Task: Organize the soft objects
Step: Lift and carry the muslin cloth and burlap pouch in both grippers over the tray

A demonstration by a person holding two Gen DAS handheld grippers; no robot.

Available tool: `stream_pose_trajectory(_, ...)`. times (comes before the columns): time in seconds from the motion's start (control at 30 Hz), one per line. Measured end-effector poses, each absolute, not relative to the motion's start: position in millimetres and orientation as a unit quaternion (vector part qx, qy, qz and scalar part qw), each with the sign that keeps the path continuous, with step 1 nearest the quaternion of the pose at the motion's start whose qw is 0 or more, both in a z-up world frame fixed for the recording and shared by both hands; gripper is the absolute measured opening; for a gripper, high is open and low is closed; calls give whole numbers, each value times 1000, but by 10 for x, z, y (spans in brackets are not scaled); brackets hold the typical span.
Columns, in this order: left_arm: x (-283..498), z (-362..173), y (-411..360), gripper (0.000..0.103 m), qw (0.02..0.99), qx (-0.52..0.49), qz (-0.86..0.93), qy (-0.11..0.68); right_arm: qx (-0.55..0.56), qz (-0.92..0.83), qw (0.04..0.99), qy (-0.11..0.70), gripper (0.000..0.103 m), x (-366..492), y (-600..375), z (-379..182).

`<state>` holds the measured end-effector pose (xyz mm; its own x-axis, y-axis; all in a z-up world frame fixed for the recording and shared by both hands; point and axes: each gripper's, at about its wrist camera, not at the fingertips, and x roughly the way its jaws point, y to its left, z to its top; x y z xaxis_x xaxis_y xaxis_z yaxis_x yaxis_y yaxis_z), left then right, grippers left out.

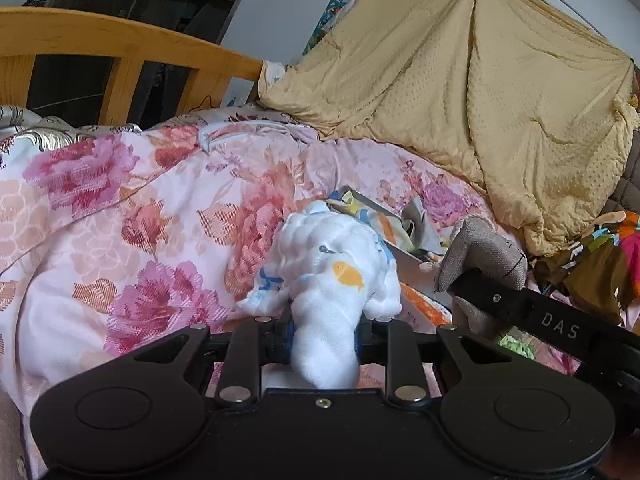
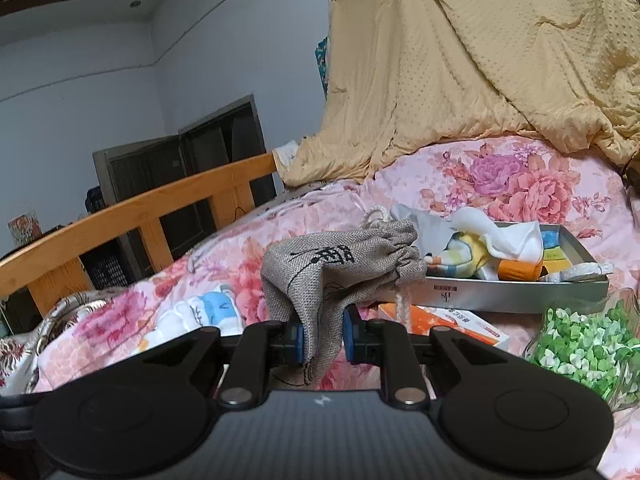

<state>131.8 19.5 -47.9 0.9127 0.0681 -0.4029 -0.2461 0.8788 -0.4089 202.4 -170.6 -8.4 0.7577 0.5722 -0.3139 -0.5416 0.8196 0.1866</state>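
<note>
Pink floral bedding [image 2: 500, 184] covers one bed, with one tan quilt [image 1: 480, 80] heaped behind. One silver tray [image 2: 520, 294] lies on it, holding a jumble of cloths. One grey drawstring pouch [image 2: 340, 264] hangs clamped in the right gripper [image 2: 322, 338] beside the tray. One white cloth [image 1: 336, 276], printed with an orange fish, is pinched in the left gripper [image 1: 324, 340] above the bedding.

1. A tray [image 2: 516, 294] lies on the quilt [image 2: 440, 184], partly atop a box [image 2: 448, 320].
2. A pouch [image 2: 336, 268] hangs left of the tray.
3. A blanket [image 2: 460, 80] is draped behind.
</note>
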Motion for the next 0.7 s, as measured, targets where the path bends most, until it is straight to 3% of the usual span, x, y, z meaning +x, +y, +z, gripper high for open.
stream_pose_trajectory(0.4, 1510, -297, 49, 26, 955, -229, 106, 154, 69, 297, 937, 170, 20, 2102, -1839, 65)
stream_pose_trajectory(0.7, 2176, -80, -40, 27, 961, -217, 84, 151, 30, 293, 947, 130, 20, 2520, -1850, 246)
